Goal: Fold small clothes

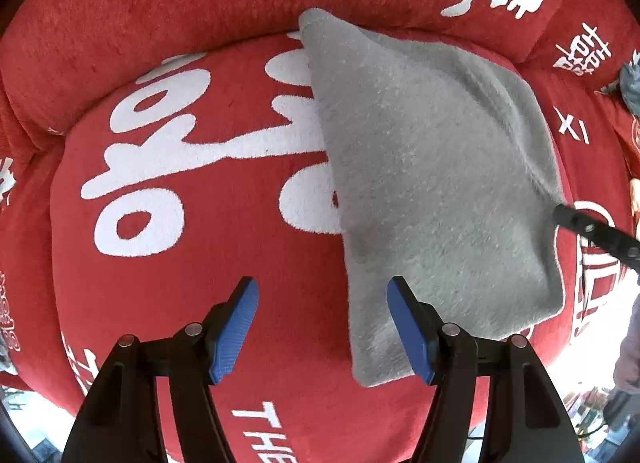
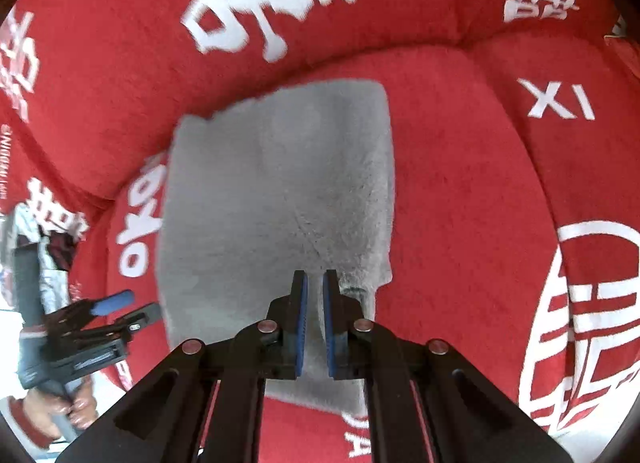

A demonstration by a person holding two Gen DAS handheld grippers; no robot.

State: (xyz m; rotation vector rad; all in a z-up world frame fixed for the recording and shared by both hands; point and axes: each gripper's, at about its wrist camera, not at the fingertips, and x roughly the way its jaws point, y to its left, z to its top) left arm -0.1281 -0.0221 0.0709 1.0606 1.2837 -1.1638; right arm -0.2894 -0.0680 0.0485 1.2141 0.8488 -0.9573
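Observation:
A grey fleecy cloth [image 1: 432, 191] lies on a red sofa seat cushion [image 1: 192, 279] with white lettering. My left gripper [image 1: 322, 295] is open and empty, just above the cushion at the cloth's near left edge. My right gripper [image 2: 315, 283] is shut on the grey cloth [image 2: 276, 191], pinching its near edge and lifting that side into a fold. The right gripper's tip also shows in the left wrist view [image 1: 588, 229] at the cloth's right edge. The open left gripper shows in the right wrist view [image 2: 124, 305] at the cloth's left side.
The red sofa backrest [image 1: 200, 3] rises behind the cloth. A second seat cushion [image 2: 560, 183] marked XI lies to the right. Another grey item [image 1: 632, 87] sits at the far right edge. The sofa's front edge is near the grippers.

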